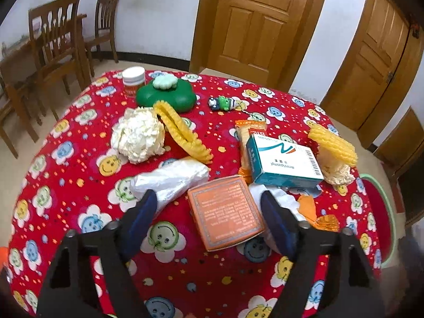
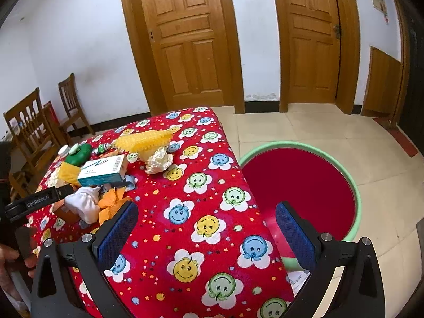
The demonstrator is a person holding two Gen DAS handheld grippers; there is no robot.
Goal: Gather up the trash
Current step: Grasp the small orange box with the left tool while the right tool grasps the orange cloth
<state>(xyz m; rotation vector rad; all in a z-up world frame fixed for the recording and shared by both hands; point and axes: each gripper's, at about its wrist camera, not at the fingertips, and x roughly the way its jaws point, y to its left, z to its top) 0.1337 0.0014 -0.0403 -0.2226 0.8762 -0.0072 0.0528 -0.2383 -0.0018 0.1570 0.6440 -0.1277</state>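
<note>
Jaws on the left gripper (image 1: 209, 204) stand apart with the flat orange cardboard box (image 1: 225, 213) between the blue pads; neither pad visibly presses it, nothing gripped. Box lies flat on the red smiley-flower tablecloth (image 1: 79, 185), printed panel up. Left fingertip sits just at the end of a crinkled silver foil wrapper (image 1: 171, 179); whether it touches, cannot tell. Right gripper (image 2: 206, 228) jaws wide, empty, hovering over bare cloth near the table edge. Rest of the trash is clustered mid-table: teal-and-white cardboard carton (image 1: 283, 160) resting on an orange snack wrapper (image 1: 246, 137), crumpled white tissue ball (image 1: 137, 135), two yellow foam fruit nets (image 1: 182, 132), the right-hand one propped on a smaller crumpled paper wad (image 1: 338, 172), plus white tissue and orange wrapper scraps (image 1: 308, 206) by the right fingertip. Farther back: green clover-shaped plastic container (image 1: 165, 94), white-lidded orange jar (image 1: 133, 82), small green frog toy (image 1: 220, 103). Round basin with red inside and green rim (image 2: 355, 185) sits on the tiled floor just beside the table's right edge, inside looks bare. A hand (image 2: 13, 259) shows at the left edge of the right wrist view.
</note>
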